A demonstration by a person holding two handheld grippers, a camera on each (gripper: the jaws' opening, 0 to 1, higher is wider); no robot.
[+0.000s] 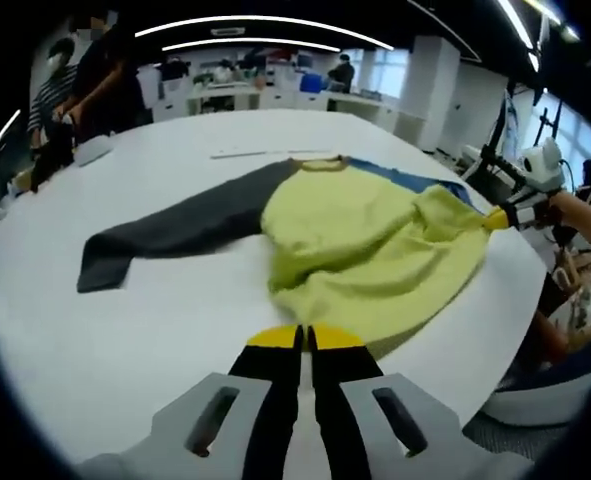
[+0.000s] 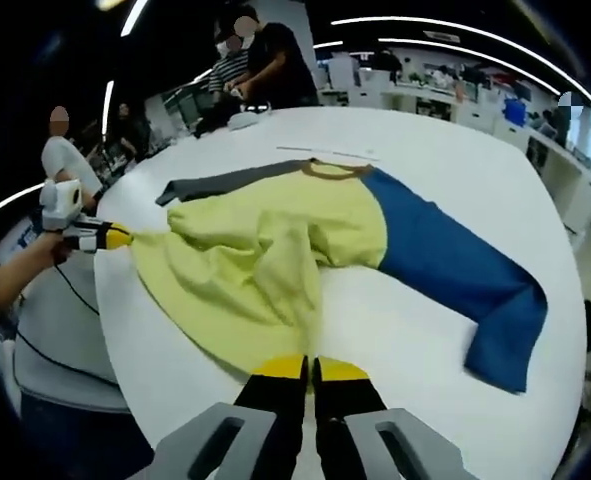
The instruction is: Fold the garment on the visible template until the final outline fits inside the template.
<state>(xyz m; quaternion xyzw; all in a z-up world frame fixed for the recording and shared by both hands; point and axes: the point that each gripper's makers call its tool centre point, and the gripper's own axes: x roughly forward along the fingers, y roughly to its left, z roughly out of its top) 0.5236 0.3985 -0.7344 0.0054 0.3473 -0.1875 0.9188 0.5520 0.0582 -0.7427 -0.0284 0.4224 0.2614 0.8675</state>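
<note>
Bright, even indoor light from long ceiling strips (image 1: pixel 265 22), bent into arcs by the fisheye. White counter (image 1: pixel 125 330) near washed out, mild glare, only faint soft shadows under the garment (image 1: pixel 375 240). Strong barrel distortion toward the edges. Slightly soft throughout; background smeared and low in detail. Daylight from windows (image 1: pixel 565 130) at right of the left gripper view.
</note>
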